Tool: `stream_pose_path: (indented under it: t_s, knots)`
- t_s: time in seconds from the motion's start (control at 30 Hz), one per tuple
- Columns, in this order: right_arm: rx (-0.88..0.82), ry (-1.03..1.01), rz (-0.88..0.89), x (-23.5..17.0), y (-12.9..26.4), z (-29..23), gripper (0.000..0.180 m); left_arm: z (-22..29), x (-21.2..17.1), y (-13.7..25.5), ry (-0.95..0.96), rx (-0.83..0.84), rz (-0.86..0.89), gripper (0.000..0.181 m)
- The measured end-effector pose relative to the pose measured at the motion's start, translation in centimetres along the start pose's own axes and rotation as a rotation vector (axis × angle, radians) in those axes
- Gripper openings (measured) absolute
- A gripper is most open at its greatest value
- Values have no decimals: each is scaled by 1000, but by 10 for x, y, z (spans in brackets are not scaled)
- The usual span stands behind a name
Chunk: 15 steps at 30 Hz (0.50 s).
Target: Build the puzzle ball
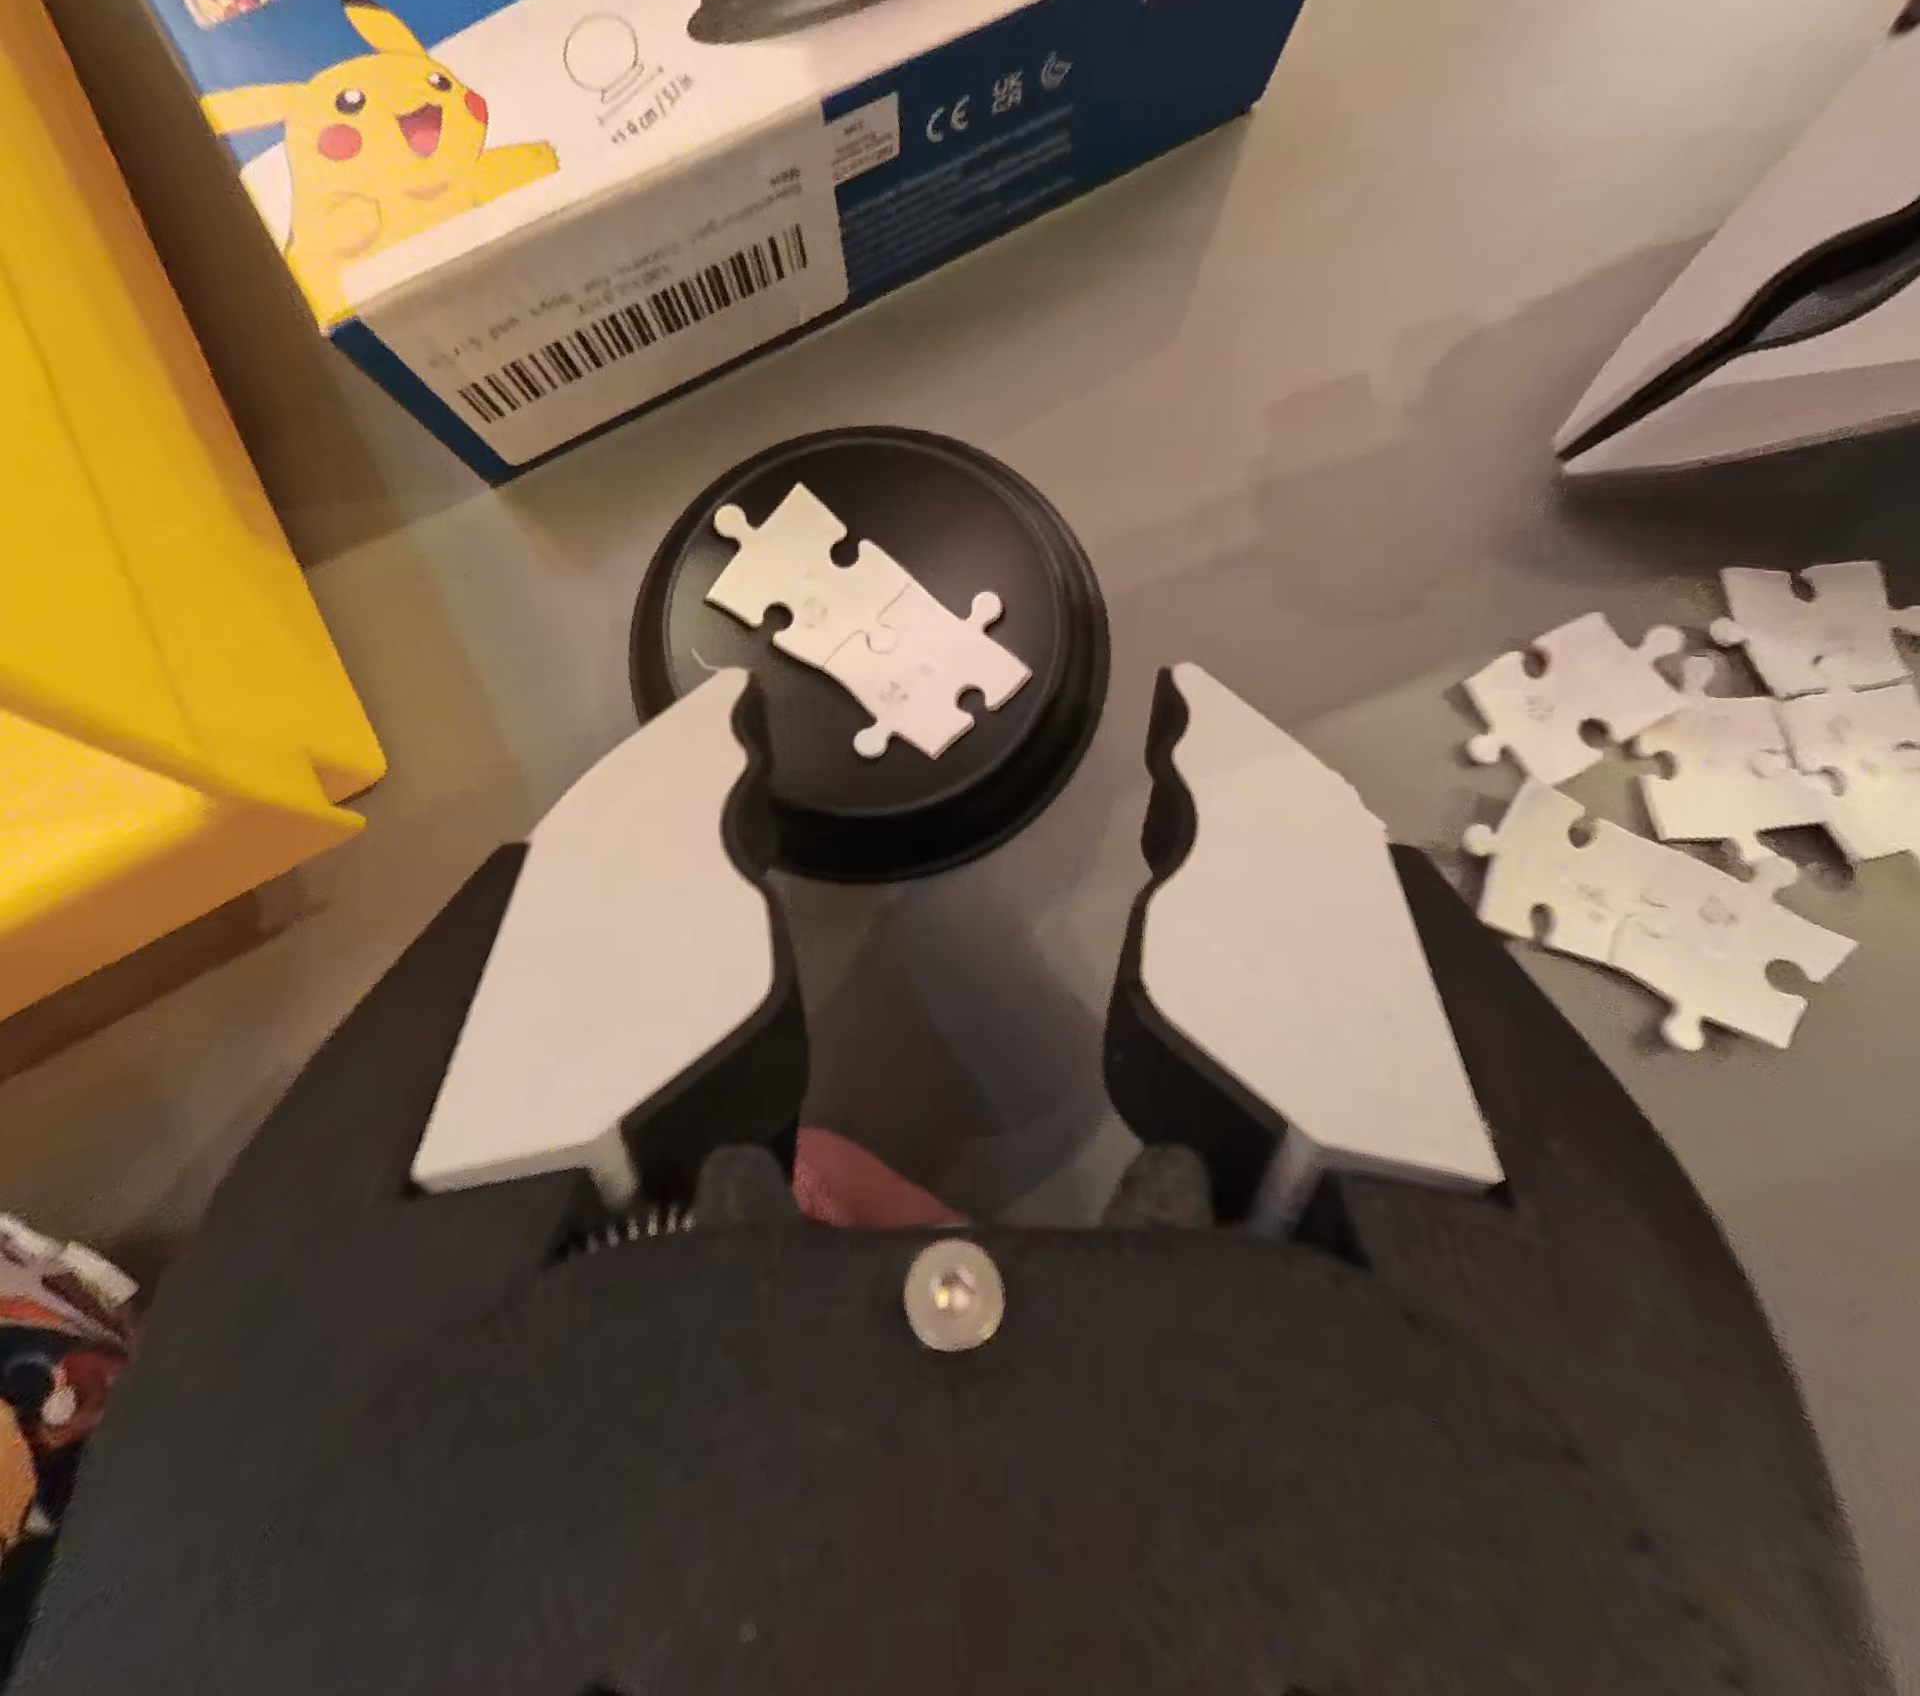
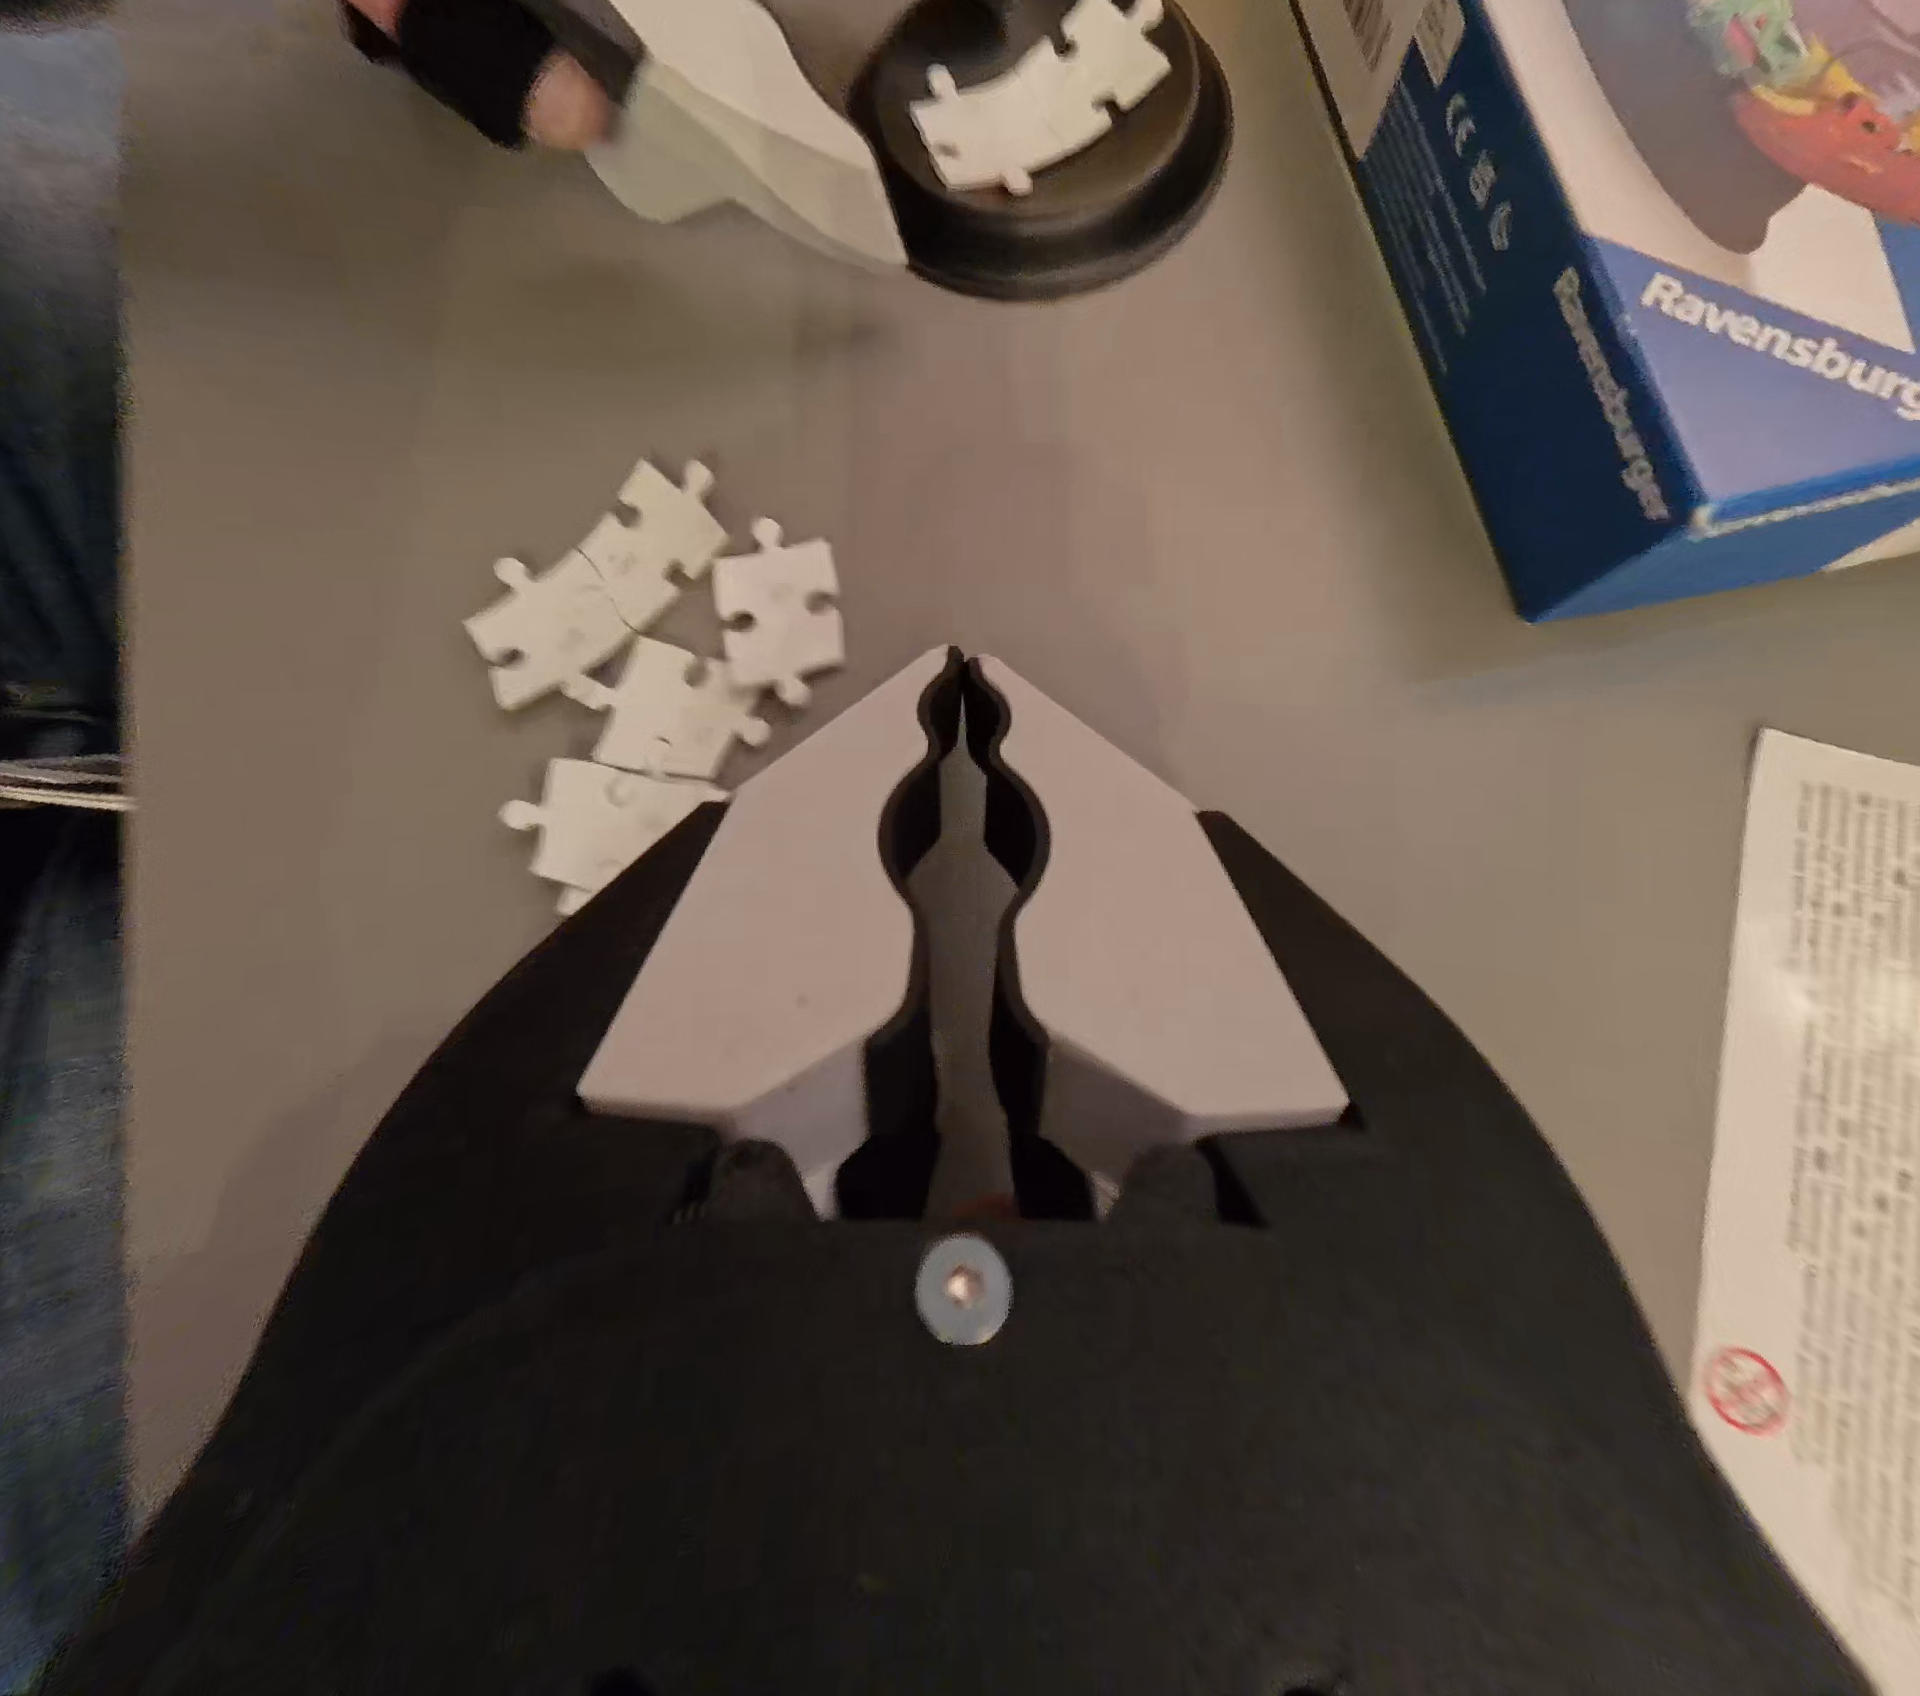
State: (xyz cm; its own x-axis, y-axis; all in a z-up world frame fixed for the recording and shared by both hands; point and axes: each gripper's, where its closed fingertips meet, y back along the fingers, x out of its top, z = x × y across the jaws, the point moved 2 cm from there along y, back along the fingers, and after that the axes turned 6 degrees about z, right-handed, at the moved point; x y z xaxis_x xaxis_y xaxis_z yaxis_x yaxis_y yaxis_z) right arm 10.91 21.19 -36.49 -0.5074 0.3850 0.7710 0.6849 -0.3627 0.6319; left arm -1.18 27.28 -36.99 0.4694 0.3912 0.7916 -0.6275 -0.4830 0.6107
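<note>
Black round stand (image 1: 868,659) on the grey surface (image 1: 1299,420), just in front of the puzzle box (image 1: 727,119); inside its shallow dish, a strip of joined white pieces (image 1: 868,618), blank side up, lying at a slant. Yellow bin (image 1: 125,555) at the far left of the left wrist view, contents hidden. Box closed, printed with a picture of the finished ball on a dark base.

Left gripper (image 1: 951,690) with jaws wide apart, straddling the near side of the stand: one fingertip over the stand's rim, the other just beside the opposite edge, nothing clamped between them. In the right wrist view, the same left gripper (image 2: 940,119) reaching in from the upper left, one tip down in the dish close to the joined pieces; contact with them impossible to tell.

Right gripper (image 2: 961,659) low over bare surface, jaws closed tip to tip, empty.

Loose white pieces (image 2: 655,659) in a small heap just beside the right gripper, some clipped together in pairs, all face down. Printed leaflet (image 2: 1829,1075) at the right edge. No ball shape yet, only flat curved strips.
</note>
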Motion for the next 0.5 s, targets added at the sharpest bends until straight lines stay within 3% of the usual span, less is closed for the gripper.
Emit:
stream_pose_path:
  t_s: [0.03,0.1,0.23,0.5]
  knots:
    - [26,-23,19,6,1,-5,8,0,1,1,-5,6,7,68]
    - [44,-11,-17,6,3,-12,35,1,-2,4,3,-2,5,69]
    - [75,51,-57,-6,-6,-24,37,18,4,15,-116,-6,37,67]
    - [27,121,-26,-1,-20,-33,13,50,7,9,-177,-110,46,63]
